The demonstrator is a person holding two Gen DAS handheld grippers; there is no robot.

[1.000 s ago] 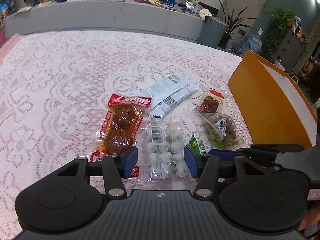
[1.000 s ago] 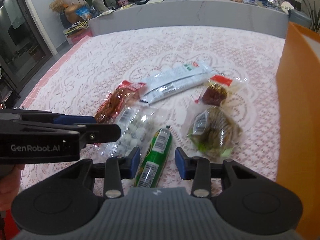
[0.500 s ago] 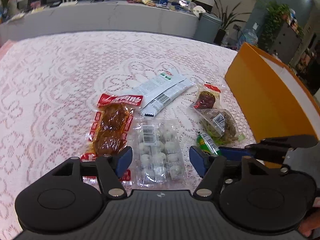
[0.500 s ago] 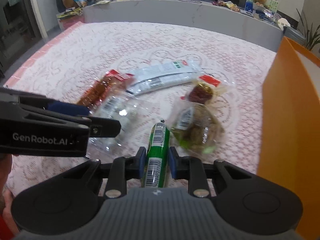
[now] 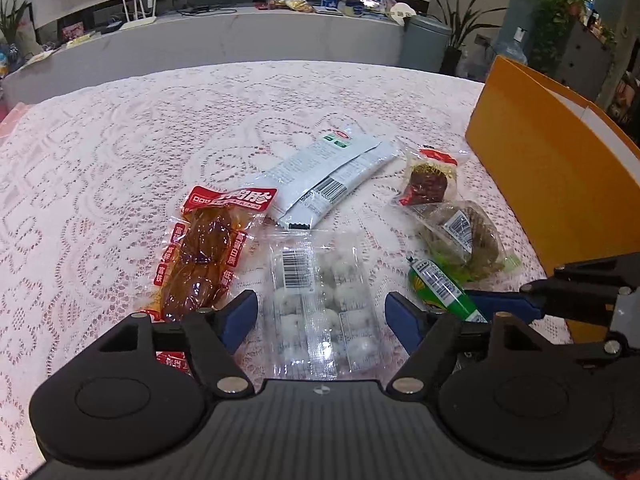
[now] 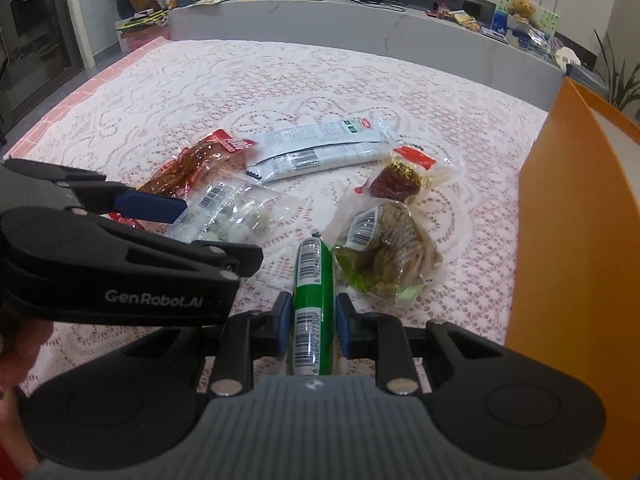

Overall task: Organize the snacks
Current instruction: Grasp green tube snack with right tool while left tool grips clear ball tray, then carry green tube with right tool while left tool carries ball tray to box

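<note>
Left wrist view: our left gripper stands spread wide, its jaws having just been opening, with the clear pack of white balls lying between the blue pads but not pressed by them. The red pack of braised meat lies just beside the left pad, the silver sachets further up the lace tablecloth. The orange box stands at the right, near the pile.

Right wrist view: our right gripper is pinching the green sausage stick near its lower end, pads on both sides. The stick points away from us, its far tip near the bag of green-brown vegetable, with the small dark red snack behind that.

Judgement: the step in hand is a double pick. For the left, we should lower squarely over the clear pack and close across its width, keeping the pad clear of the red pack. For the right, lift straight before swinging toward the box, since the stick is held off-centre and may droop.
</note>
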